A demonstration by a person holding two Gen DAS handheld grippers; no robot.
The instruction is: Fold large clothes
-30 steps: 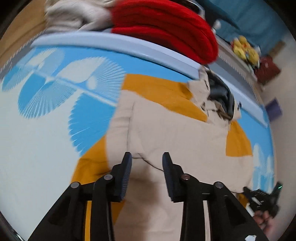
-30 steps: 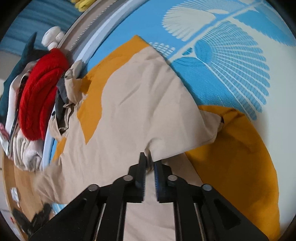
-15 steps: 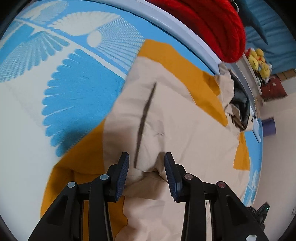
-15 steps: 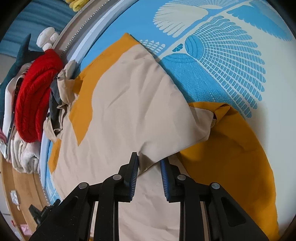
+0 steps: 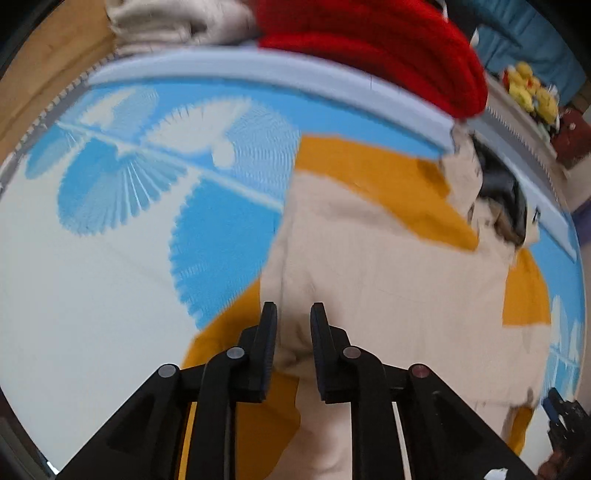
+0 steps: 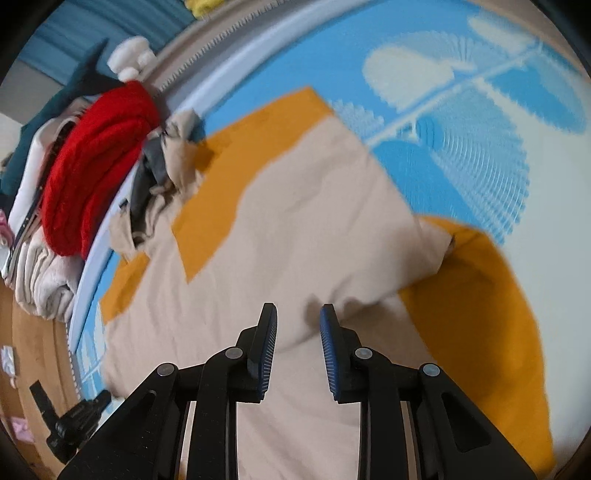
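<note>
A large beige and mustard-orange garment (image 5: 388, 280) lies spread on a blue and white patterned surface (image 5: 92, 266); it also shows in the right wrist view (image 6: 295, 229). Its hood with dark lining (image 5: 498, 195) is bunched at the far edge. My left gripper (image 5: 293, 317) is open, its jaws straddling a beige fold near the garment's near edge. My right gripper (image 6: 298, 321) is open and empty, just above a folded beige flap (image 6: 369, 266) lying over the orange part (image 6: 480, 295).
A red knitted item (image 5: 388, 48) and folded cream clothes (image 5: 166, 22) are stacked beyond the surface's pale blue rim (image 5: 295, 74); they also show in the right wrist view (image 6: 99, 162). Wooden floor (image 6: 33, 350) lies beyond. Yellow toys (image 5: 528, 88) sit far right.
My right gripper opened and let go of the beige flap, which now lies folded over. My left gripper swung across the garment, and its jaws narrowed a little around a fold.
</note>
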